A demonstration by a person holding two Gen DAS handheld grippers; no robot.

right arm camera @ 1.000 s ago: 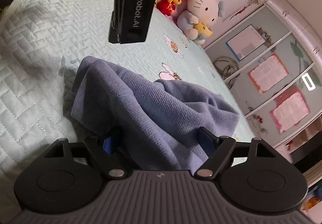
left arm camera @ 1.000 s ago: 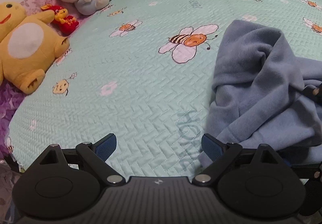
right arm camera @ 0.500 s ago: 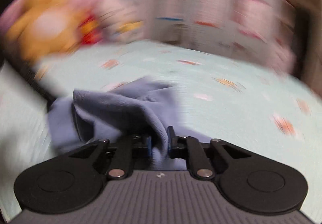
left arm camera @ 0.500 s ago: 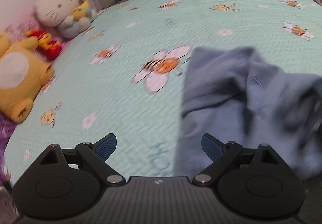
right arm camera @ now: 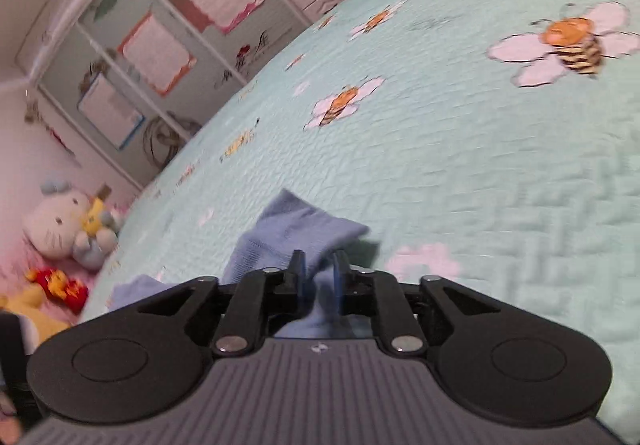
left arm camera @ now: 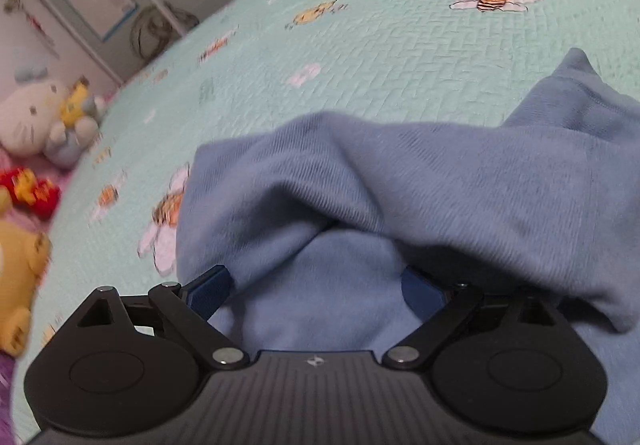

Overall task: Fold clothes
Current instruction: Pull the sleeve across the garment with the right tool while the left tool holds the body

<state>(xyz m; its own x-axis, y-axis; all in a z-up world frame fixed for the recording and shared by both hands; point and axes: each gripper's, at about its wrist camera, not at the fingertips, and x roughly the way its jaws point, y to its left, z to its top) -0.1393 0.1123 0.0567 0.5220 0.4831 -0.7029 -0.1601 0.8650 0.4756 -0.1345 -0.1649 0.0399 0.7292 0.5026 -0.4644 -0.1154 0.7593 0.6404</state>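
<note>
My right gripper (right arm camera: pixel 317 271) pinches a fold of the blue sweater (left arm camera: pixel 440 181); only its wrist view shows that. My left gripper (left arm camera: pixel 316 287) is spread wide, cloth bunched between its fingers, sweater heaped on the bee-print quilt (left arm camera: pixel 400 57).

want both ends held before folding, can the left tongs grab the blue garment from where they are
Probably yes. The left tongs stand open with the blue garment already bunched between their pads, nothing in the way. The right tongs are shut on another part of it.
</note>
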